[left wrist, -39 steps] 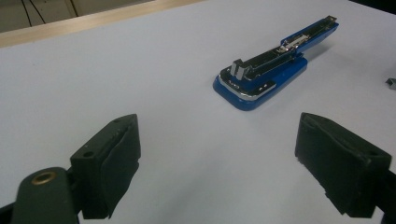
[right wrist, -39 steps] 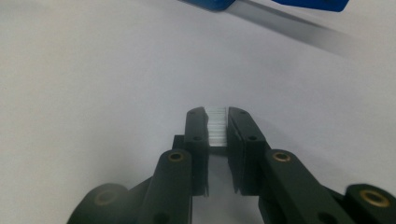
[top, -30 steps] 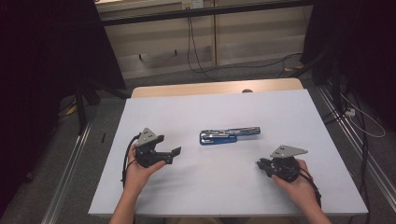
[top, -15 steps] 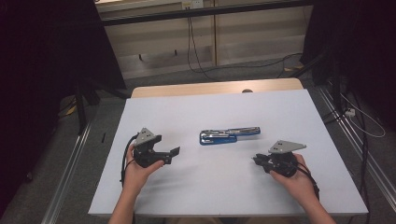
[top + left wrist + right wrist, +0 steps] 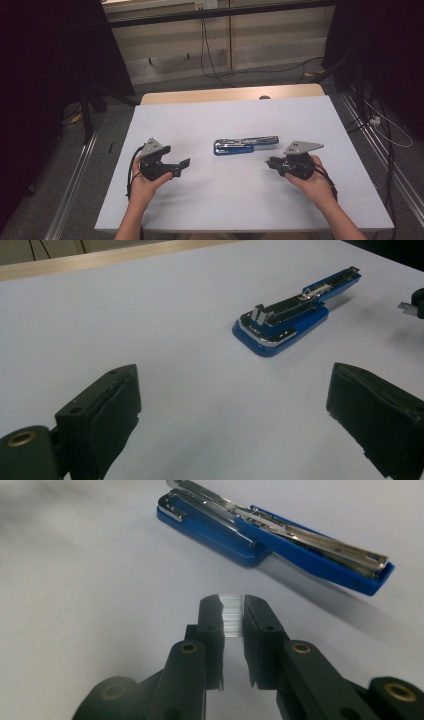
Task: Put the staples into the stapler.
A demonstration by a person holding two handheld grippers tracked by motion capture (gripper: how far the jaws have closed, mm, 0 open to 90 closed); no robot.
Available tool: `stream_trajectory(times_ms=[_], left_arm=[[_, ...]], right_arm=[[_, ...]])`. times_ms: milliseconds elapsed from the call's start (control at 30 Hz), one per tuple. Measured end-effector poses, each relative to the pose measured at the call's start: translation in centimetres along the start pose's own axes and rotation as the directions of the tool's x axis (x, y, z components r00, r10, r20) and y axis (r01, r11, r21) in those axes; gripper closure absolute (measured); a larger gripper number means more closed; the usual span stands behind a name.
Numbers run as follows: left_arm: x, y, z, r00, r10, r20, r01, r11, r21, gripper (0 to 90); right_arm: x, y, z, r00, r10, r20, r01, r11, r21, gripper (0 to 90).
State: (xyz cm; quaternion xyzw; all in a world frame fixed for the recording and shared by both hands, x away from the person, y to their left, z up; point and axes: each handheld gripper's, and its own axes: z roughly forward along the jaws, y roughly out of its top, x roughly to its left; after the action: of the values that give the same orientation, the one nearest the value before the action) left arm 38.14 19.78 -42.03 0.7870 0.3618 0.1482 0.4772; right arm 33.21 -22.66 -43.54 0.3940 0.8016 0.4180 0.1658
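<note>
A blue stapler (image 5: pixel 245 145), swung open with its metal staple track showing, lies flat at the middle of the white table (image 5: pixel 225 115). My left gripper (image 5: pixel 181 168) rests on the table to the stapler's left and points at it. Its jaws stand wide apart with nothing between them and have just been opening. In the left gripper view the stapler (image 5: pixel 285 322) lies ahead of the gripper (image 5: pixel 235 390). My right gripper (image 5: pixel 270 163) hovers just right of the stapler. In the right gripper view this gripper (image 5: pixel 231 602) is shut on a short silvery strip of staples (image 5: pixel 231 620), close to the stapler (image 5: pixel 260 532).
A wooden strip (image 5: pixel 230 94) runs along the table's far edge. Cables (image 5: pixel 210 55) trail over the floor beyond it. Metal rails (image 5: pixel 70 200) flank the table on both sides, and dark curtains hang at left and right.
My right hand has moved left and slightly up, closer to the stapler, still with the staple strip in its jaws. The left hand has stayed where it was.
</note>
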Motion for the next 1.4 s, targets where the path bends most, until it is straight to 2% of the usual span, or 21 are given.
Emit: stream_trajectory(times_ms=[133,267,533,867,1267,1400], left_arm=[[0.0,-0.2,-0.2,1.0,-0.003,-0.003,0.003,1.0,0.002,7.4],[0.2,-0.2,-0.5,0.9998,-0.017,-0.007,0.017,0.9997,-0.016,7.4],[0.3,-0.2,-0.5,0.9998,-0.017,0.003,0.017,0.9996,-0.021,7.2],[0.3,-0.2,-0.5,0.9997,-0.024,0.007,0.024,0.9995,-0.02,7.2],[0.2,-0.2,-0.4,0.9998,-0.015,0.013,0.015,0.9998,-0.011,7.2],[0.3,-0.2,-0.4,0.9998,-0.015,0.014,0.015,0.9998,-0.01,7.2]], right_arm=[[0.0,1.0,0.3,0.9995,-0.029,-0.008,0.029,1.0,0.002,79.2],[-0.1,2.1,0.5,0.9981,-0.06,-0.014,0.06,0.998,0.007,79.2],[-0.6,3.9,0.9,0.9972,-0.067,-0.033,0.067,0.998,0.0,79.2],[-1.4,5.7,1.4,0.9925,-0.105,-0.063,0.104,0.995,-0.005,79.2],[-2.0,7.1,2.4,0.9835,-0.144,-0.11,0.142,0.989,-0.029,79.2],[-2.1,7.4,2.8,0.9823,-0.133,-0.132,0.129,0.991,-0.04,79.2]])
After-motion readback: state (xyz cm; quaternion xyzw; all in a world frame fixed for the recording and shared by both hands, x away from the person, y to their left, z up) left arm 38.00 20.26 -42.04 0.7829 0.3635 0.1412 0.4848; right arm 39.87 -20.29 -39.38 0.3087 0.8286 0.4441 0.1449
